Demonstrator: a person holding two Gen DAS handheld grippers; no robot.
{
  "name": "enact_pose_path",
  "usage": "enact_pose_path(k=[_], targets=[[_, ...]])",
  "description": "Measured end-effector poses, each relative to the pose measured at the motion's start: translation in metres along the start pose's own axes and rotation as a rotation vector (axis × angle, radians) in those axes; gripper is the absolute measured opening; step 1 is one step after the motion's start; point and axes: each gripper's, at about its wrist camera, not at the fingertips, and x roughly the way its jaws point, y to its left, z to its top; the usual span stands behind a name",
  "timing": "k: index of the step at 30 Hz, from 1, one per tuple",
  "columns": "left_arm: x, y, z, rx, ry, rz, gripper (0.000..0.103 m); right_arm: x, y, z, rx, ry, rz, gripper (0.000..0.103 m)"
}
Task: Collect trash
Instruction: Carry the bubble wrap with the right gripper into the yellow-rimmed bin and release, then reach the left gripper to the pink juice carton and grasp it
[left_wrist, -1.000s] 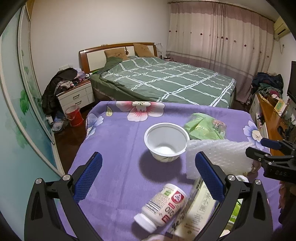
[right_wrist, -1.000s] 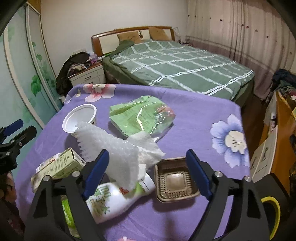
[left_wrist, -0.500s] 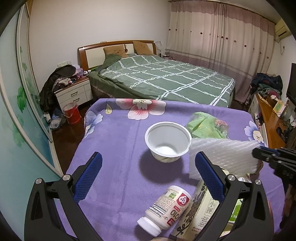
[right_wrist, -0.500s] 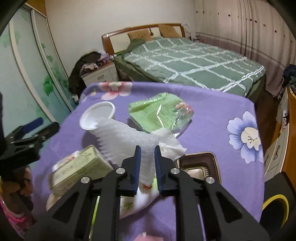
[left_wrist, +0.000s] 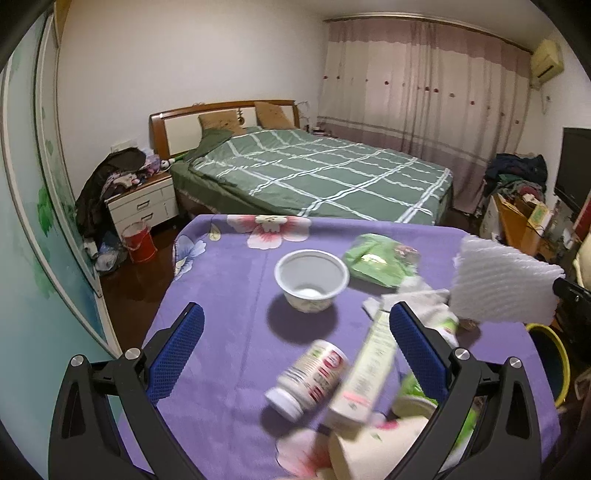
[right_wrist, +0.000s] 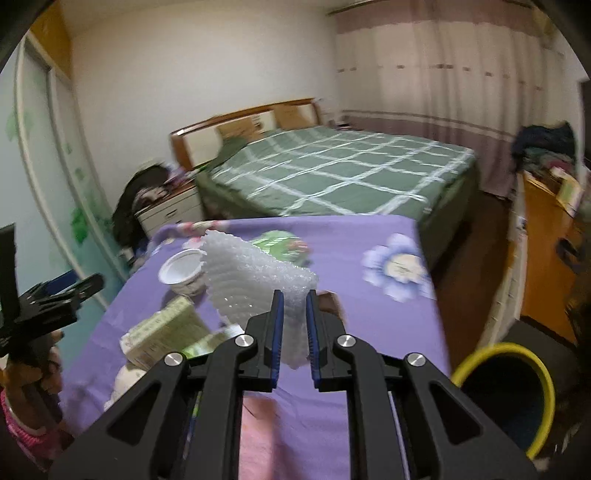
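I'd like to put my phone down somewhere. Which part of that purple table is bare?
Bare cloth lies left of the white bowl, out to the table's left edge. The near right is crowded: bottle, carton, tissues.

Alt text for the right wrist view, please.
The right claw is shut on a white foam sheet, lifted above the purple table. A yellow-rimmed bin stands to the right; a white cup sits behind.

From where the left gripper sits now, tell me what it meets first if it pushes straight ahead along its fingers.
The open left gripper points across the purple tablecloth at the white bowl, which stands upright ahead between its fingers. That is probably first contact, though depth is unclear; the small bottle lies nearer but lower.
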Motion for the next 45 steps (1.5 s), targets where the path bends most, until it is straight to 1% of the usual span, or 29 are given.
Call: enact_pose_path(k=[4,7,9,15,19,21,23,24,25,26,27,28,30,33,36,40,43,45], targets=[[-0.026,-0.019,-0.014,0.029,-0.006,-0.025,0.099,-0.037,-0.037,-0.019,0.054,-0.038,-0.111,0.012],[-0.041,-0.031,-0.027,0.038,-0.006,-0.043,0.099,-0.063,-0.068,-0.033,0.087,-0.063,-0.238,0.012],[-0.05,-0.039,-0.038,0.046,-0.003,-0.054,0.099,-0.075,-0.091,-0.046,0.116,-0.059,-0.311,0.012],[-0.068,-0.064,-0.073,0.073,0.036,-0.087,0.099,-0.083,-0.141,-0.09,0.165,-0.028,-0.496,0.012],[-0.073,-0.077,-0.095,0.1,0.076,-0.096,0.099,-0.074,-0.156,-0.112,0.184,-0.004,-0.561,0.012],[-0.076,-0.079,-0.102,0.104,0.089,-0.095,0.099,-0.06,-0.158,-0.119,0.176,0.021,-0.591,0.013],[-0.077,-0.082,-0.106,0.099,0.099,-0.096,0.099,-0.049,-0.163,-0.123,0.187,0.038,-0.595,0.015],[-0.078,-0.082,-0.107,0.095,0.104,-0.1,0.099,-0.045,-0.163,-0.126,0.188,0.044,-0.591,0.019],[-0.079,-0.083,-0.107,0.094,0.107,-0.106,0.099,-0.043,-0.162,-0.127,0.188,0.047,-0.593,0.025],[-0.08,-0.085,-0.107,0.097,0.105,-0.111,0.099,-0.042,-0.161,-0.127,0.19,0.045,-0.592,0.029],[-0.083,-0.087,-0.107,0.101,0.1,-0.114,0.099,-0.043,-0.159,-0.13,0.191,0.041,-0.592,0.036],[-0.087,-0.092,-0.108,0.109,0.093,-0.119,0.099,-0.044,-0.156,-0.129,0.193,0.033,-0.587,0.039],[-0.091,-0.098,-0.109,0.119,0.088,-0.131,0.099,-0.047,-0.152,-0.127,0.193,0.02,-0.573,0.04],[-0.095,-0.115,-0.112,0.146,0.096,-0.169,0.099,-0.053,-0.148,-0.126,0.193,-0.001,-0.554,0.042],[-0.098,-0.135,-0.118,0.178,0.105,-0.197,0.099,-0.057,-0.144,-0.124,0.188,-0.016,-0.545,0.046],[-0.097,-0.167,-0.13,0.204,0.131,-0.254,0.099,-0.062,-0.144,-0.125,0.198,-0.023,-0.527,0.046],[-0.095,-0.184,-0.139,0.218,0.154,-0.273,0.099,-0.066,-0.143,-0.125,0.202,-0.031,-0.518,0.046],[-0.093,-0.194,-0.143,0.219,0.158,-0.268,0.099,-0.068,-0.143,-0.126,0.201,-0.033,-0.507,0.047]])
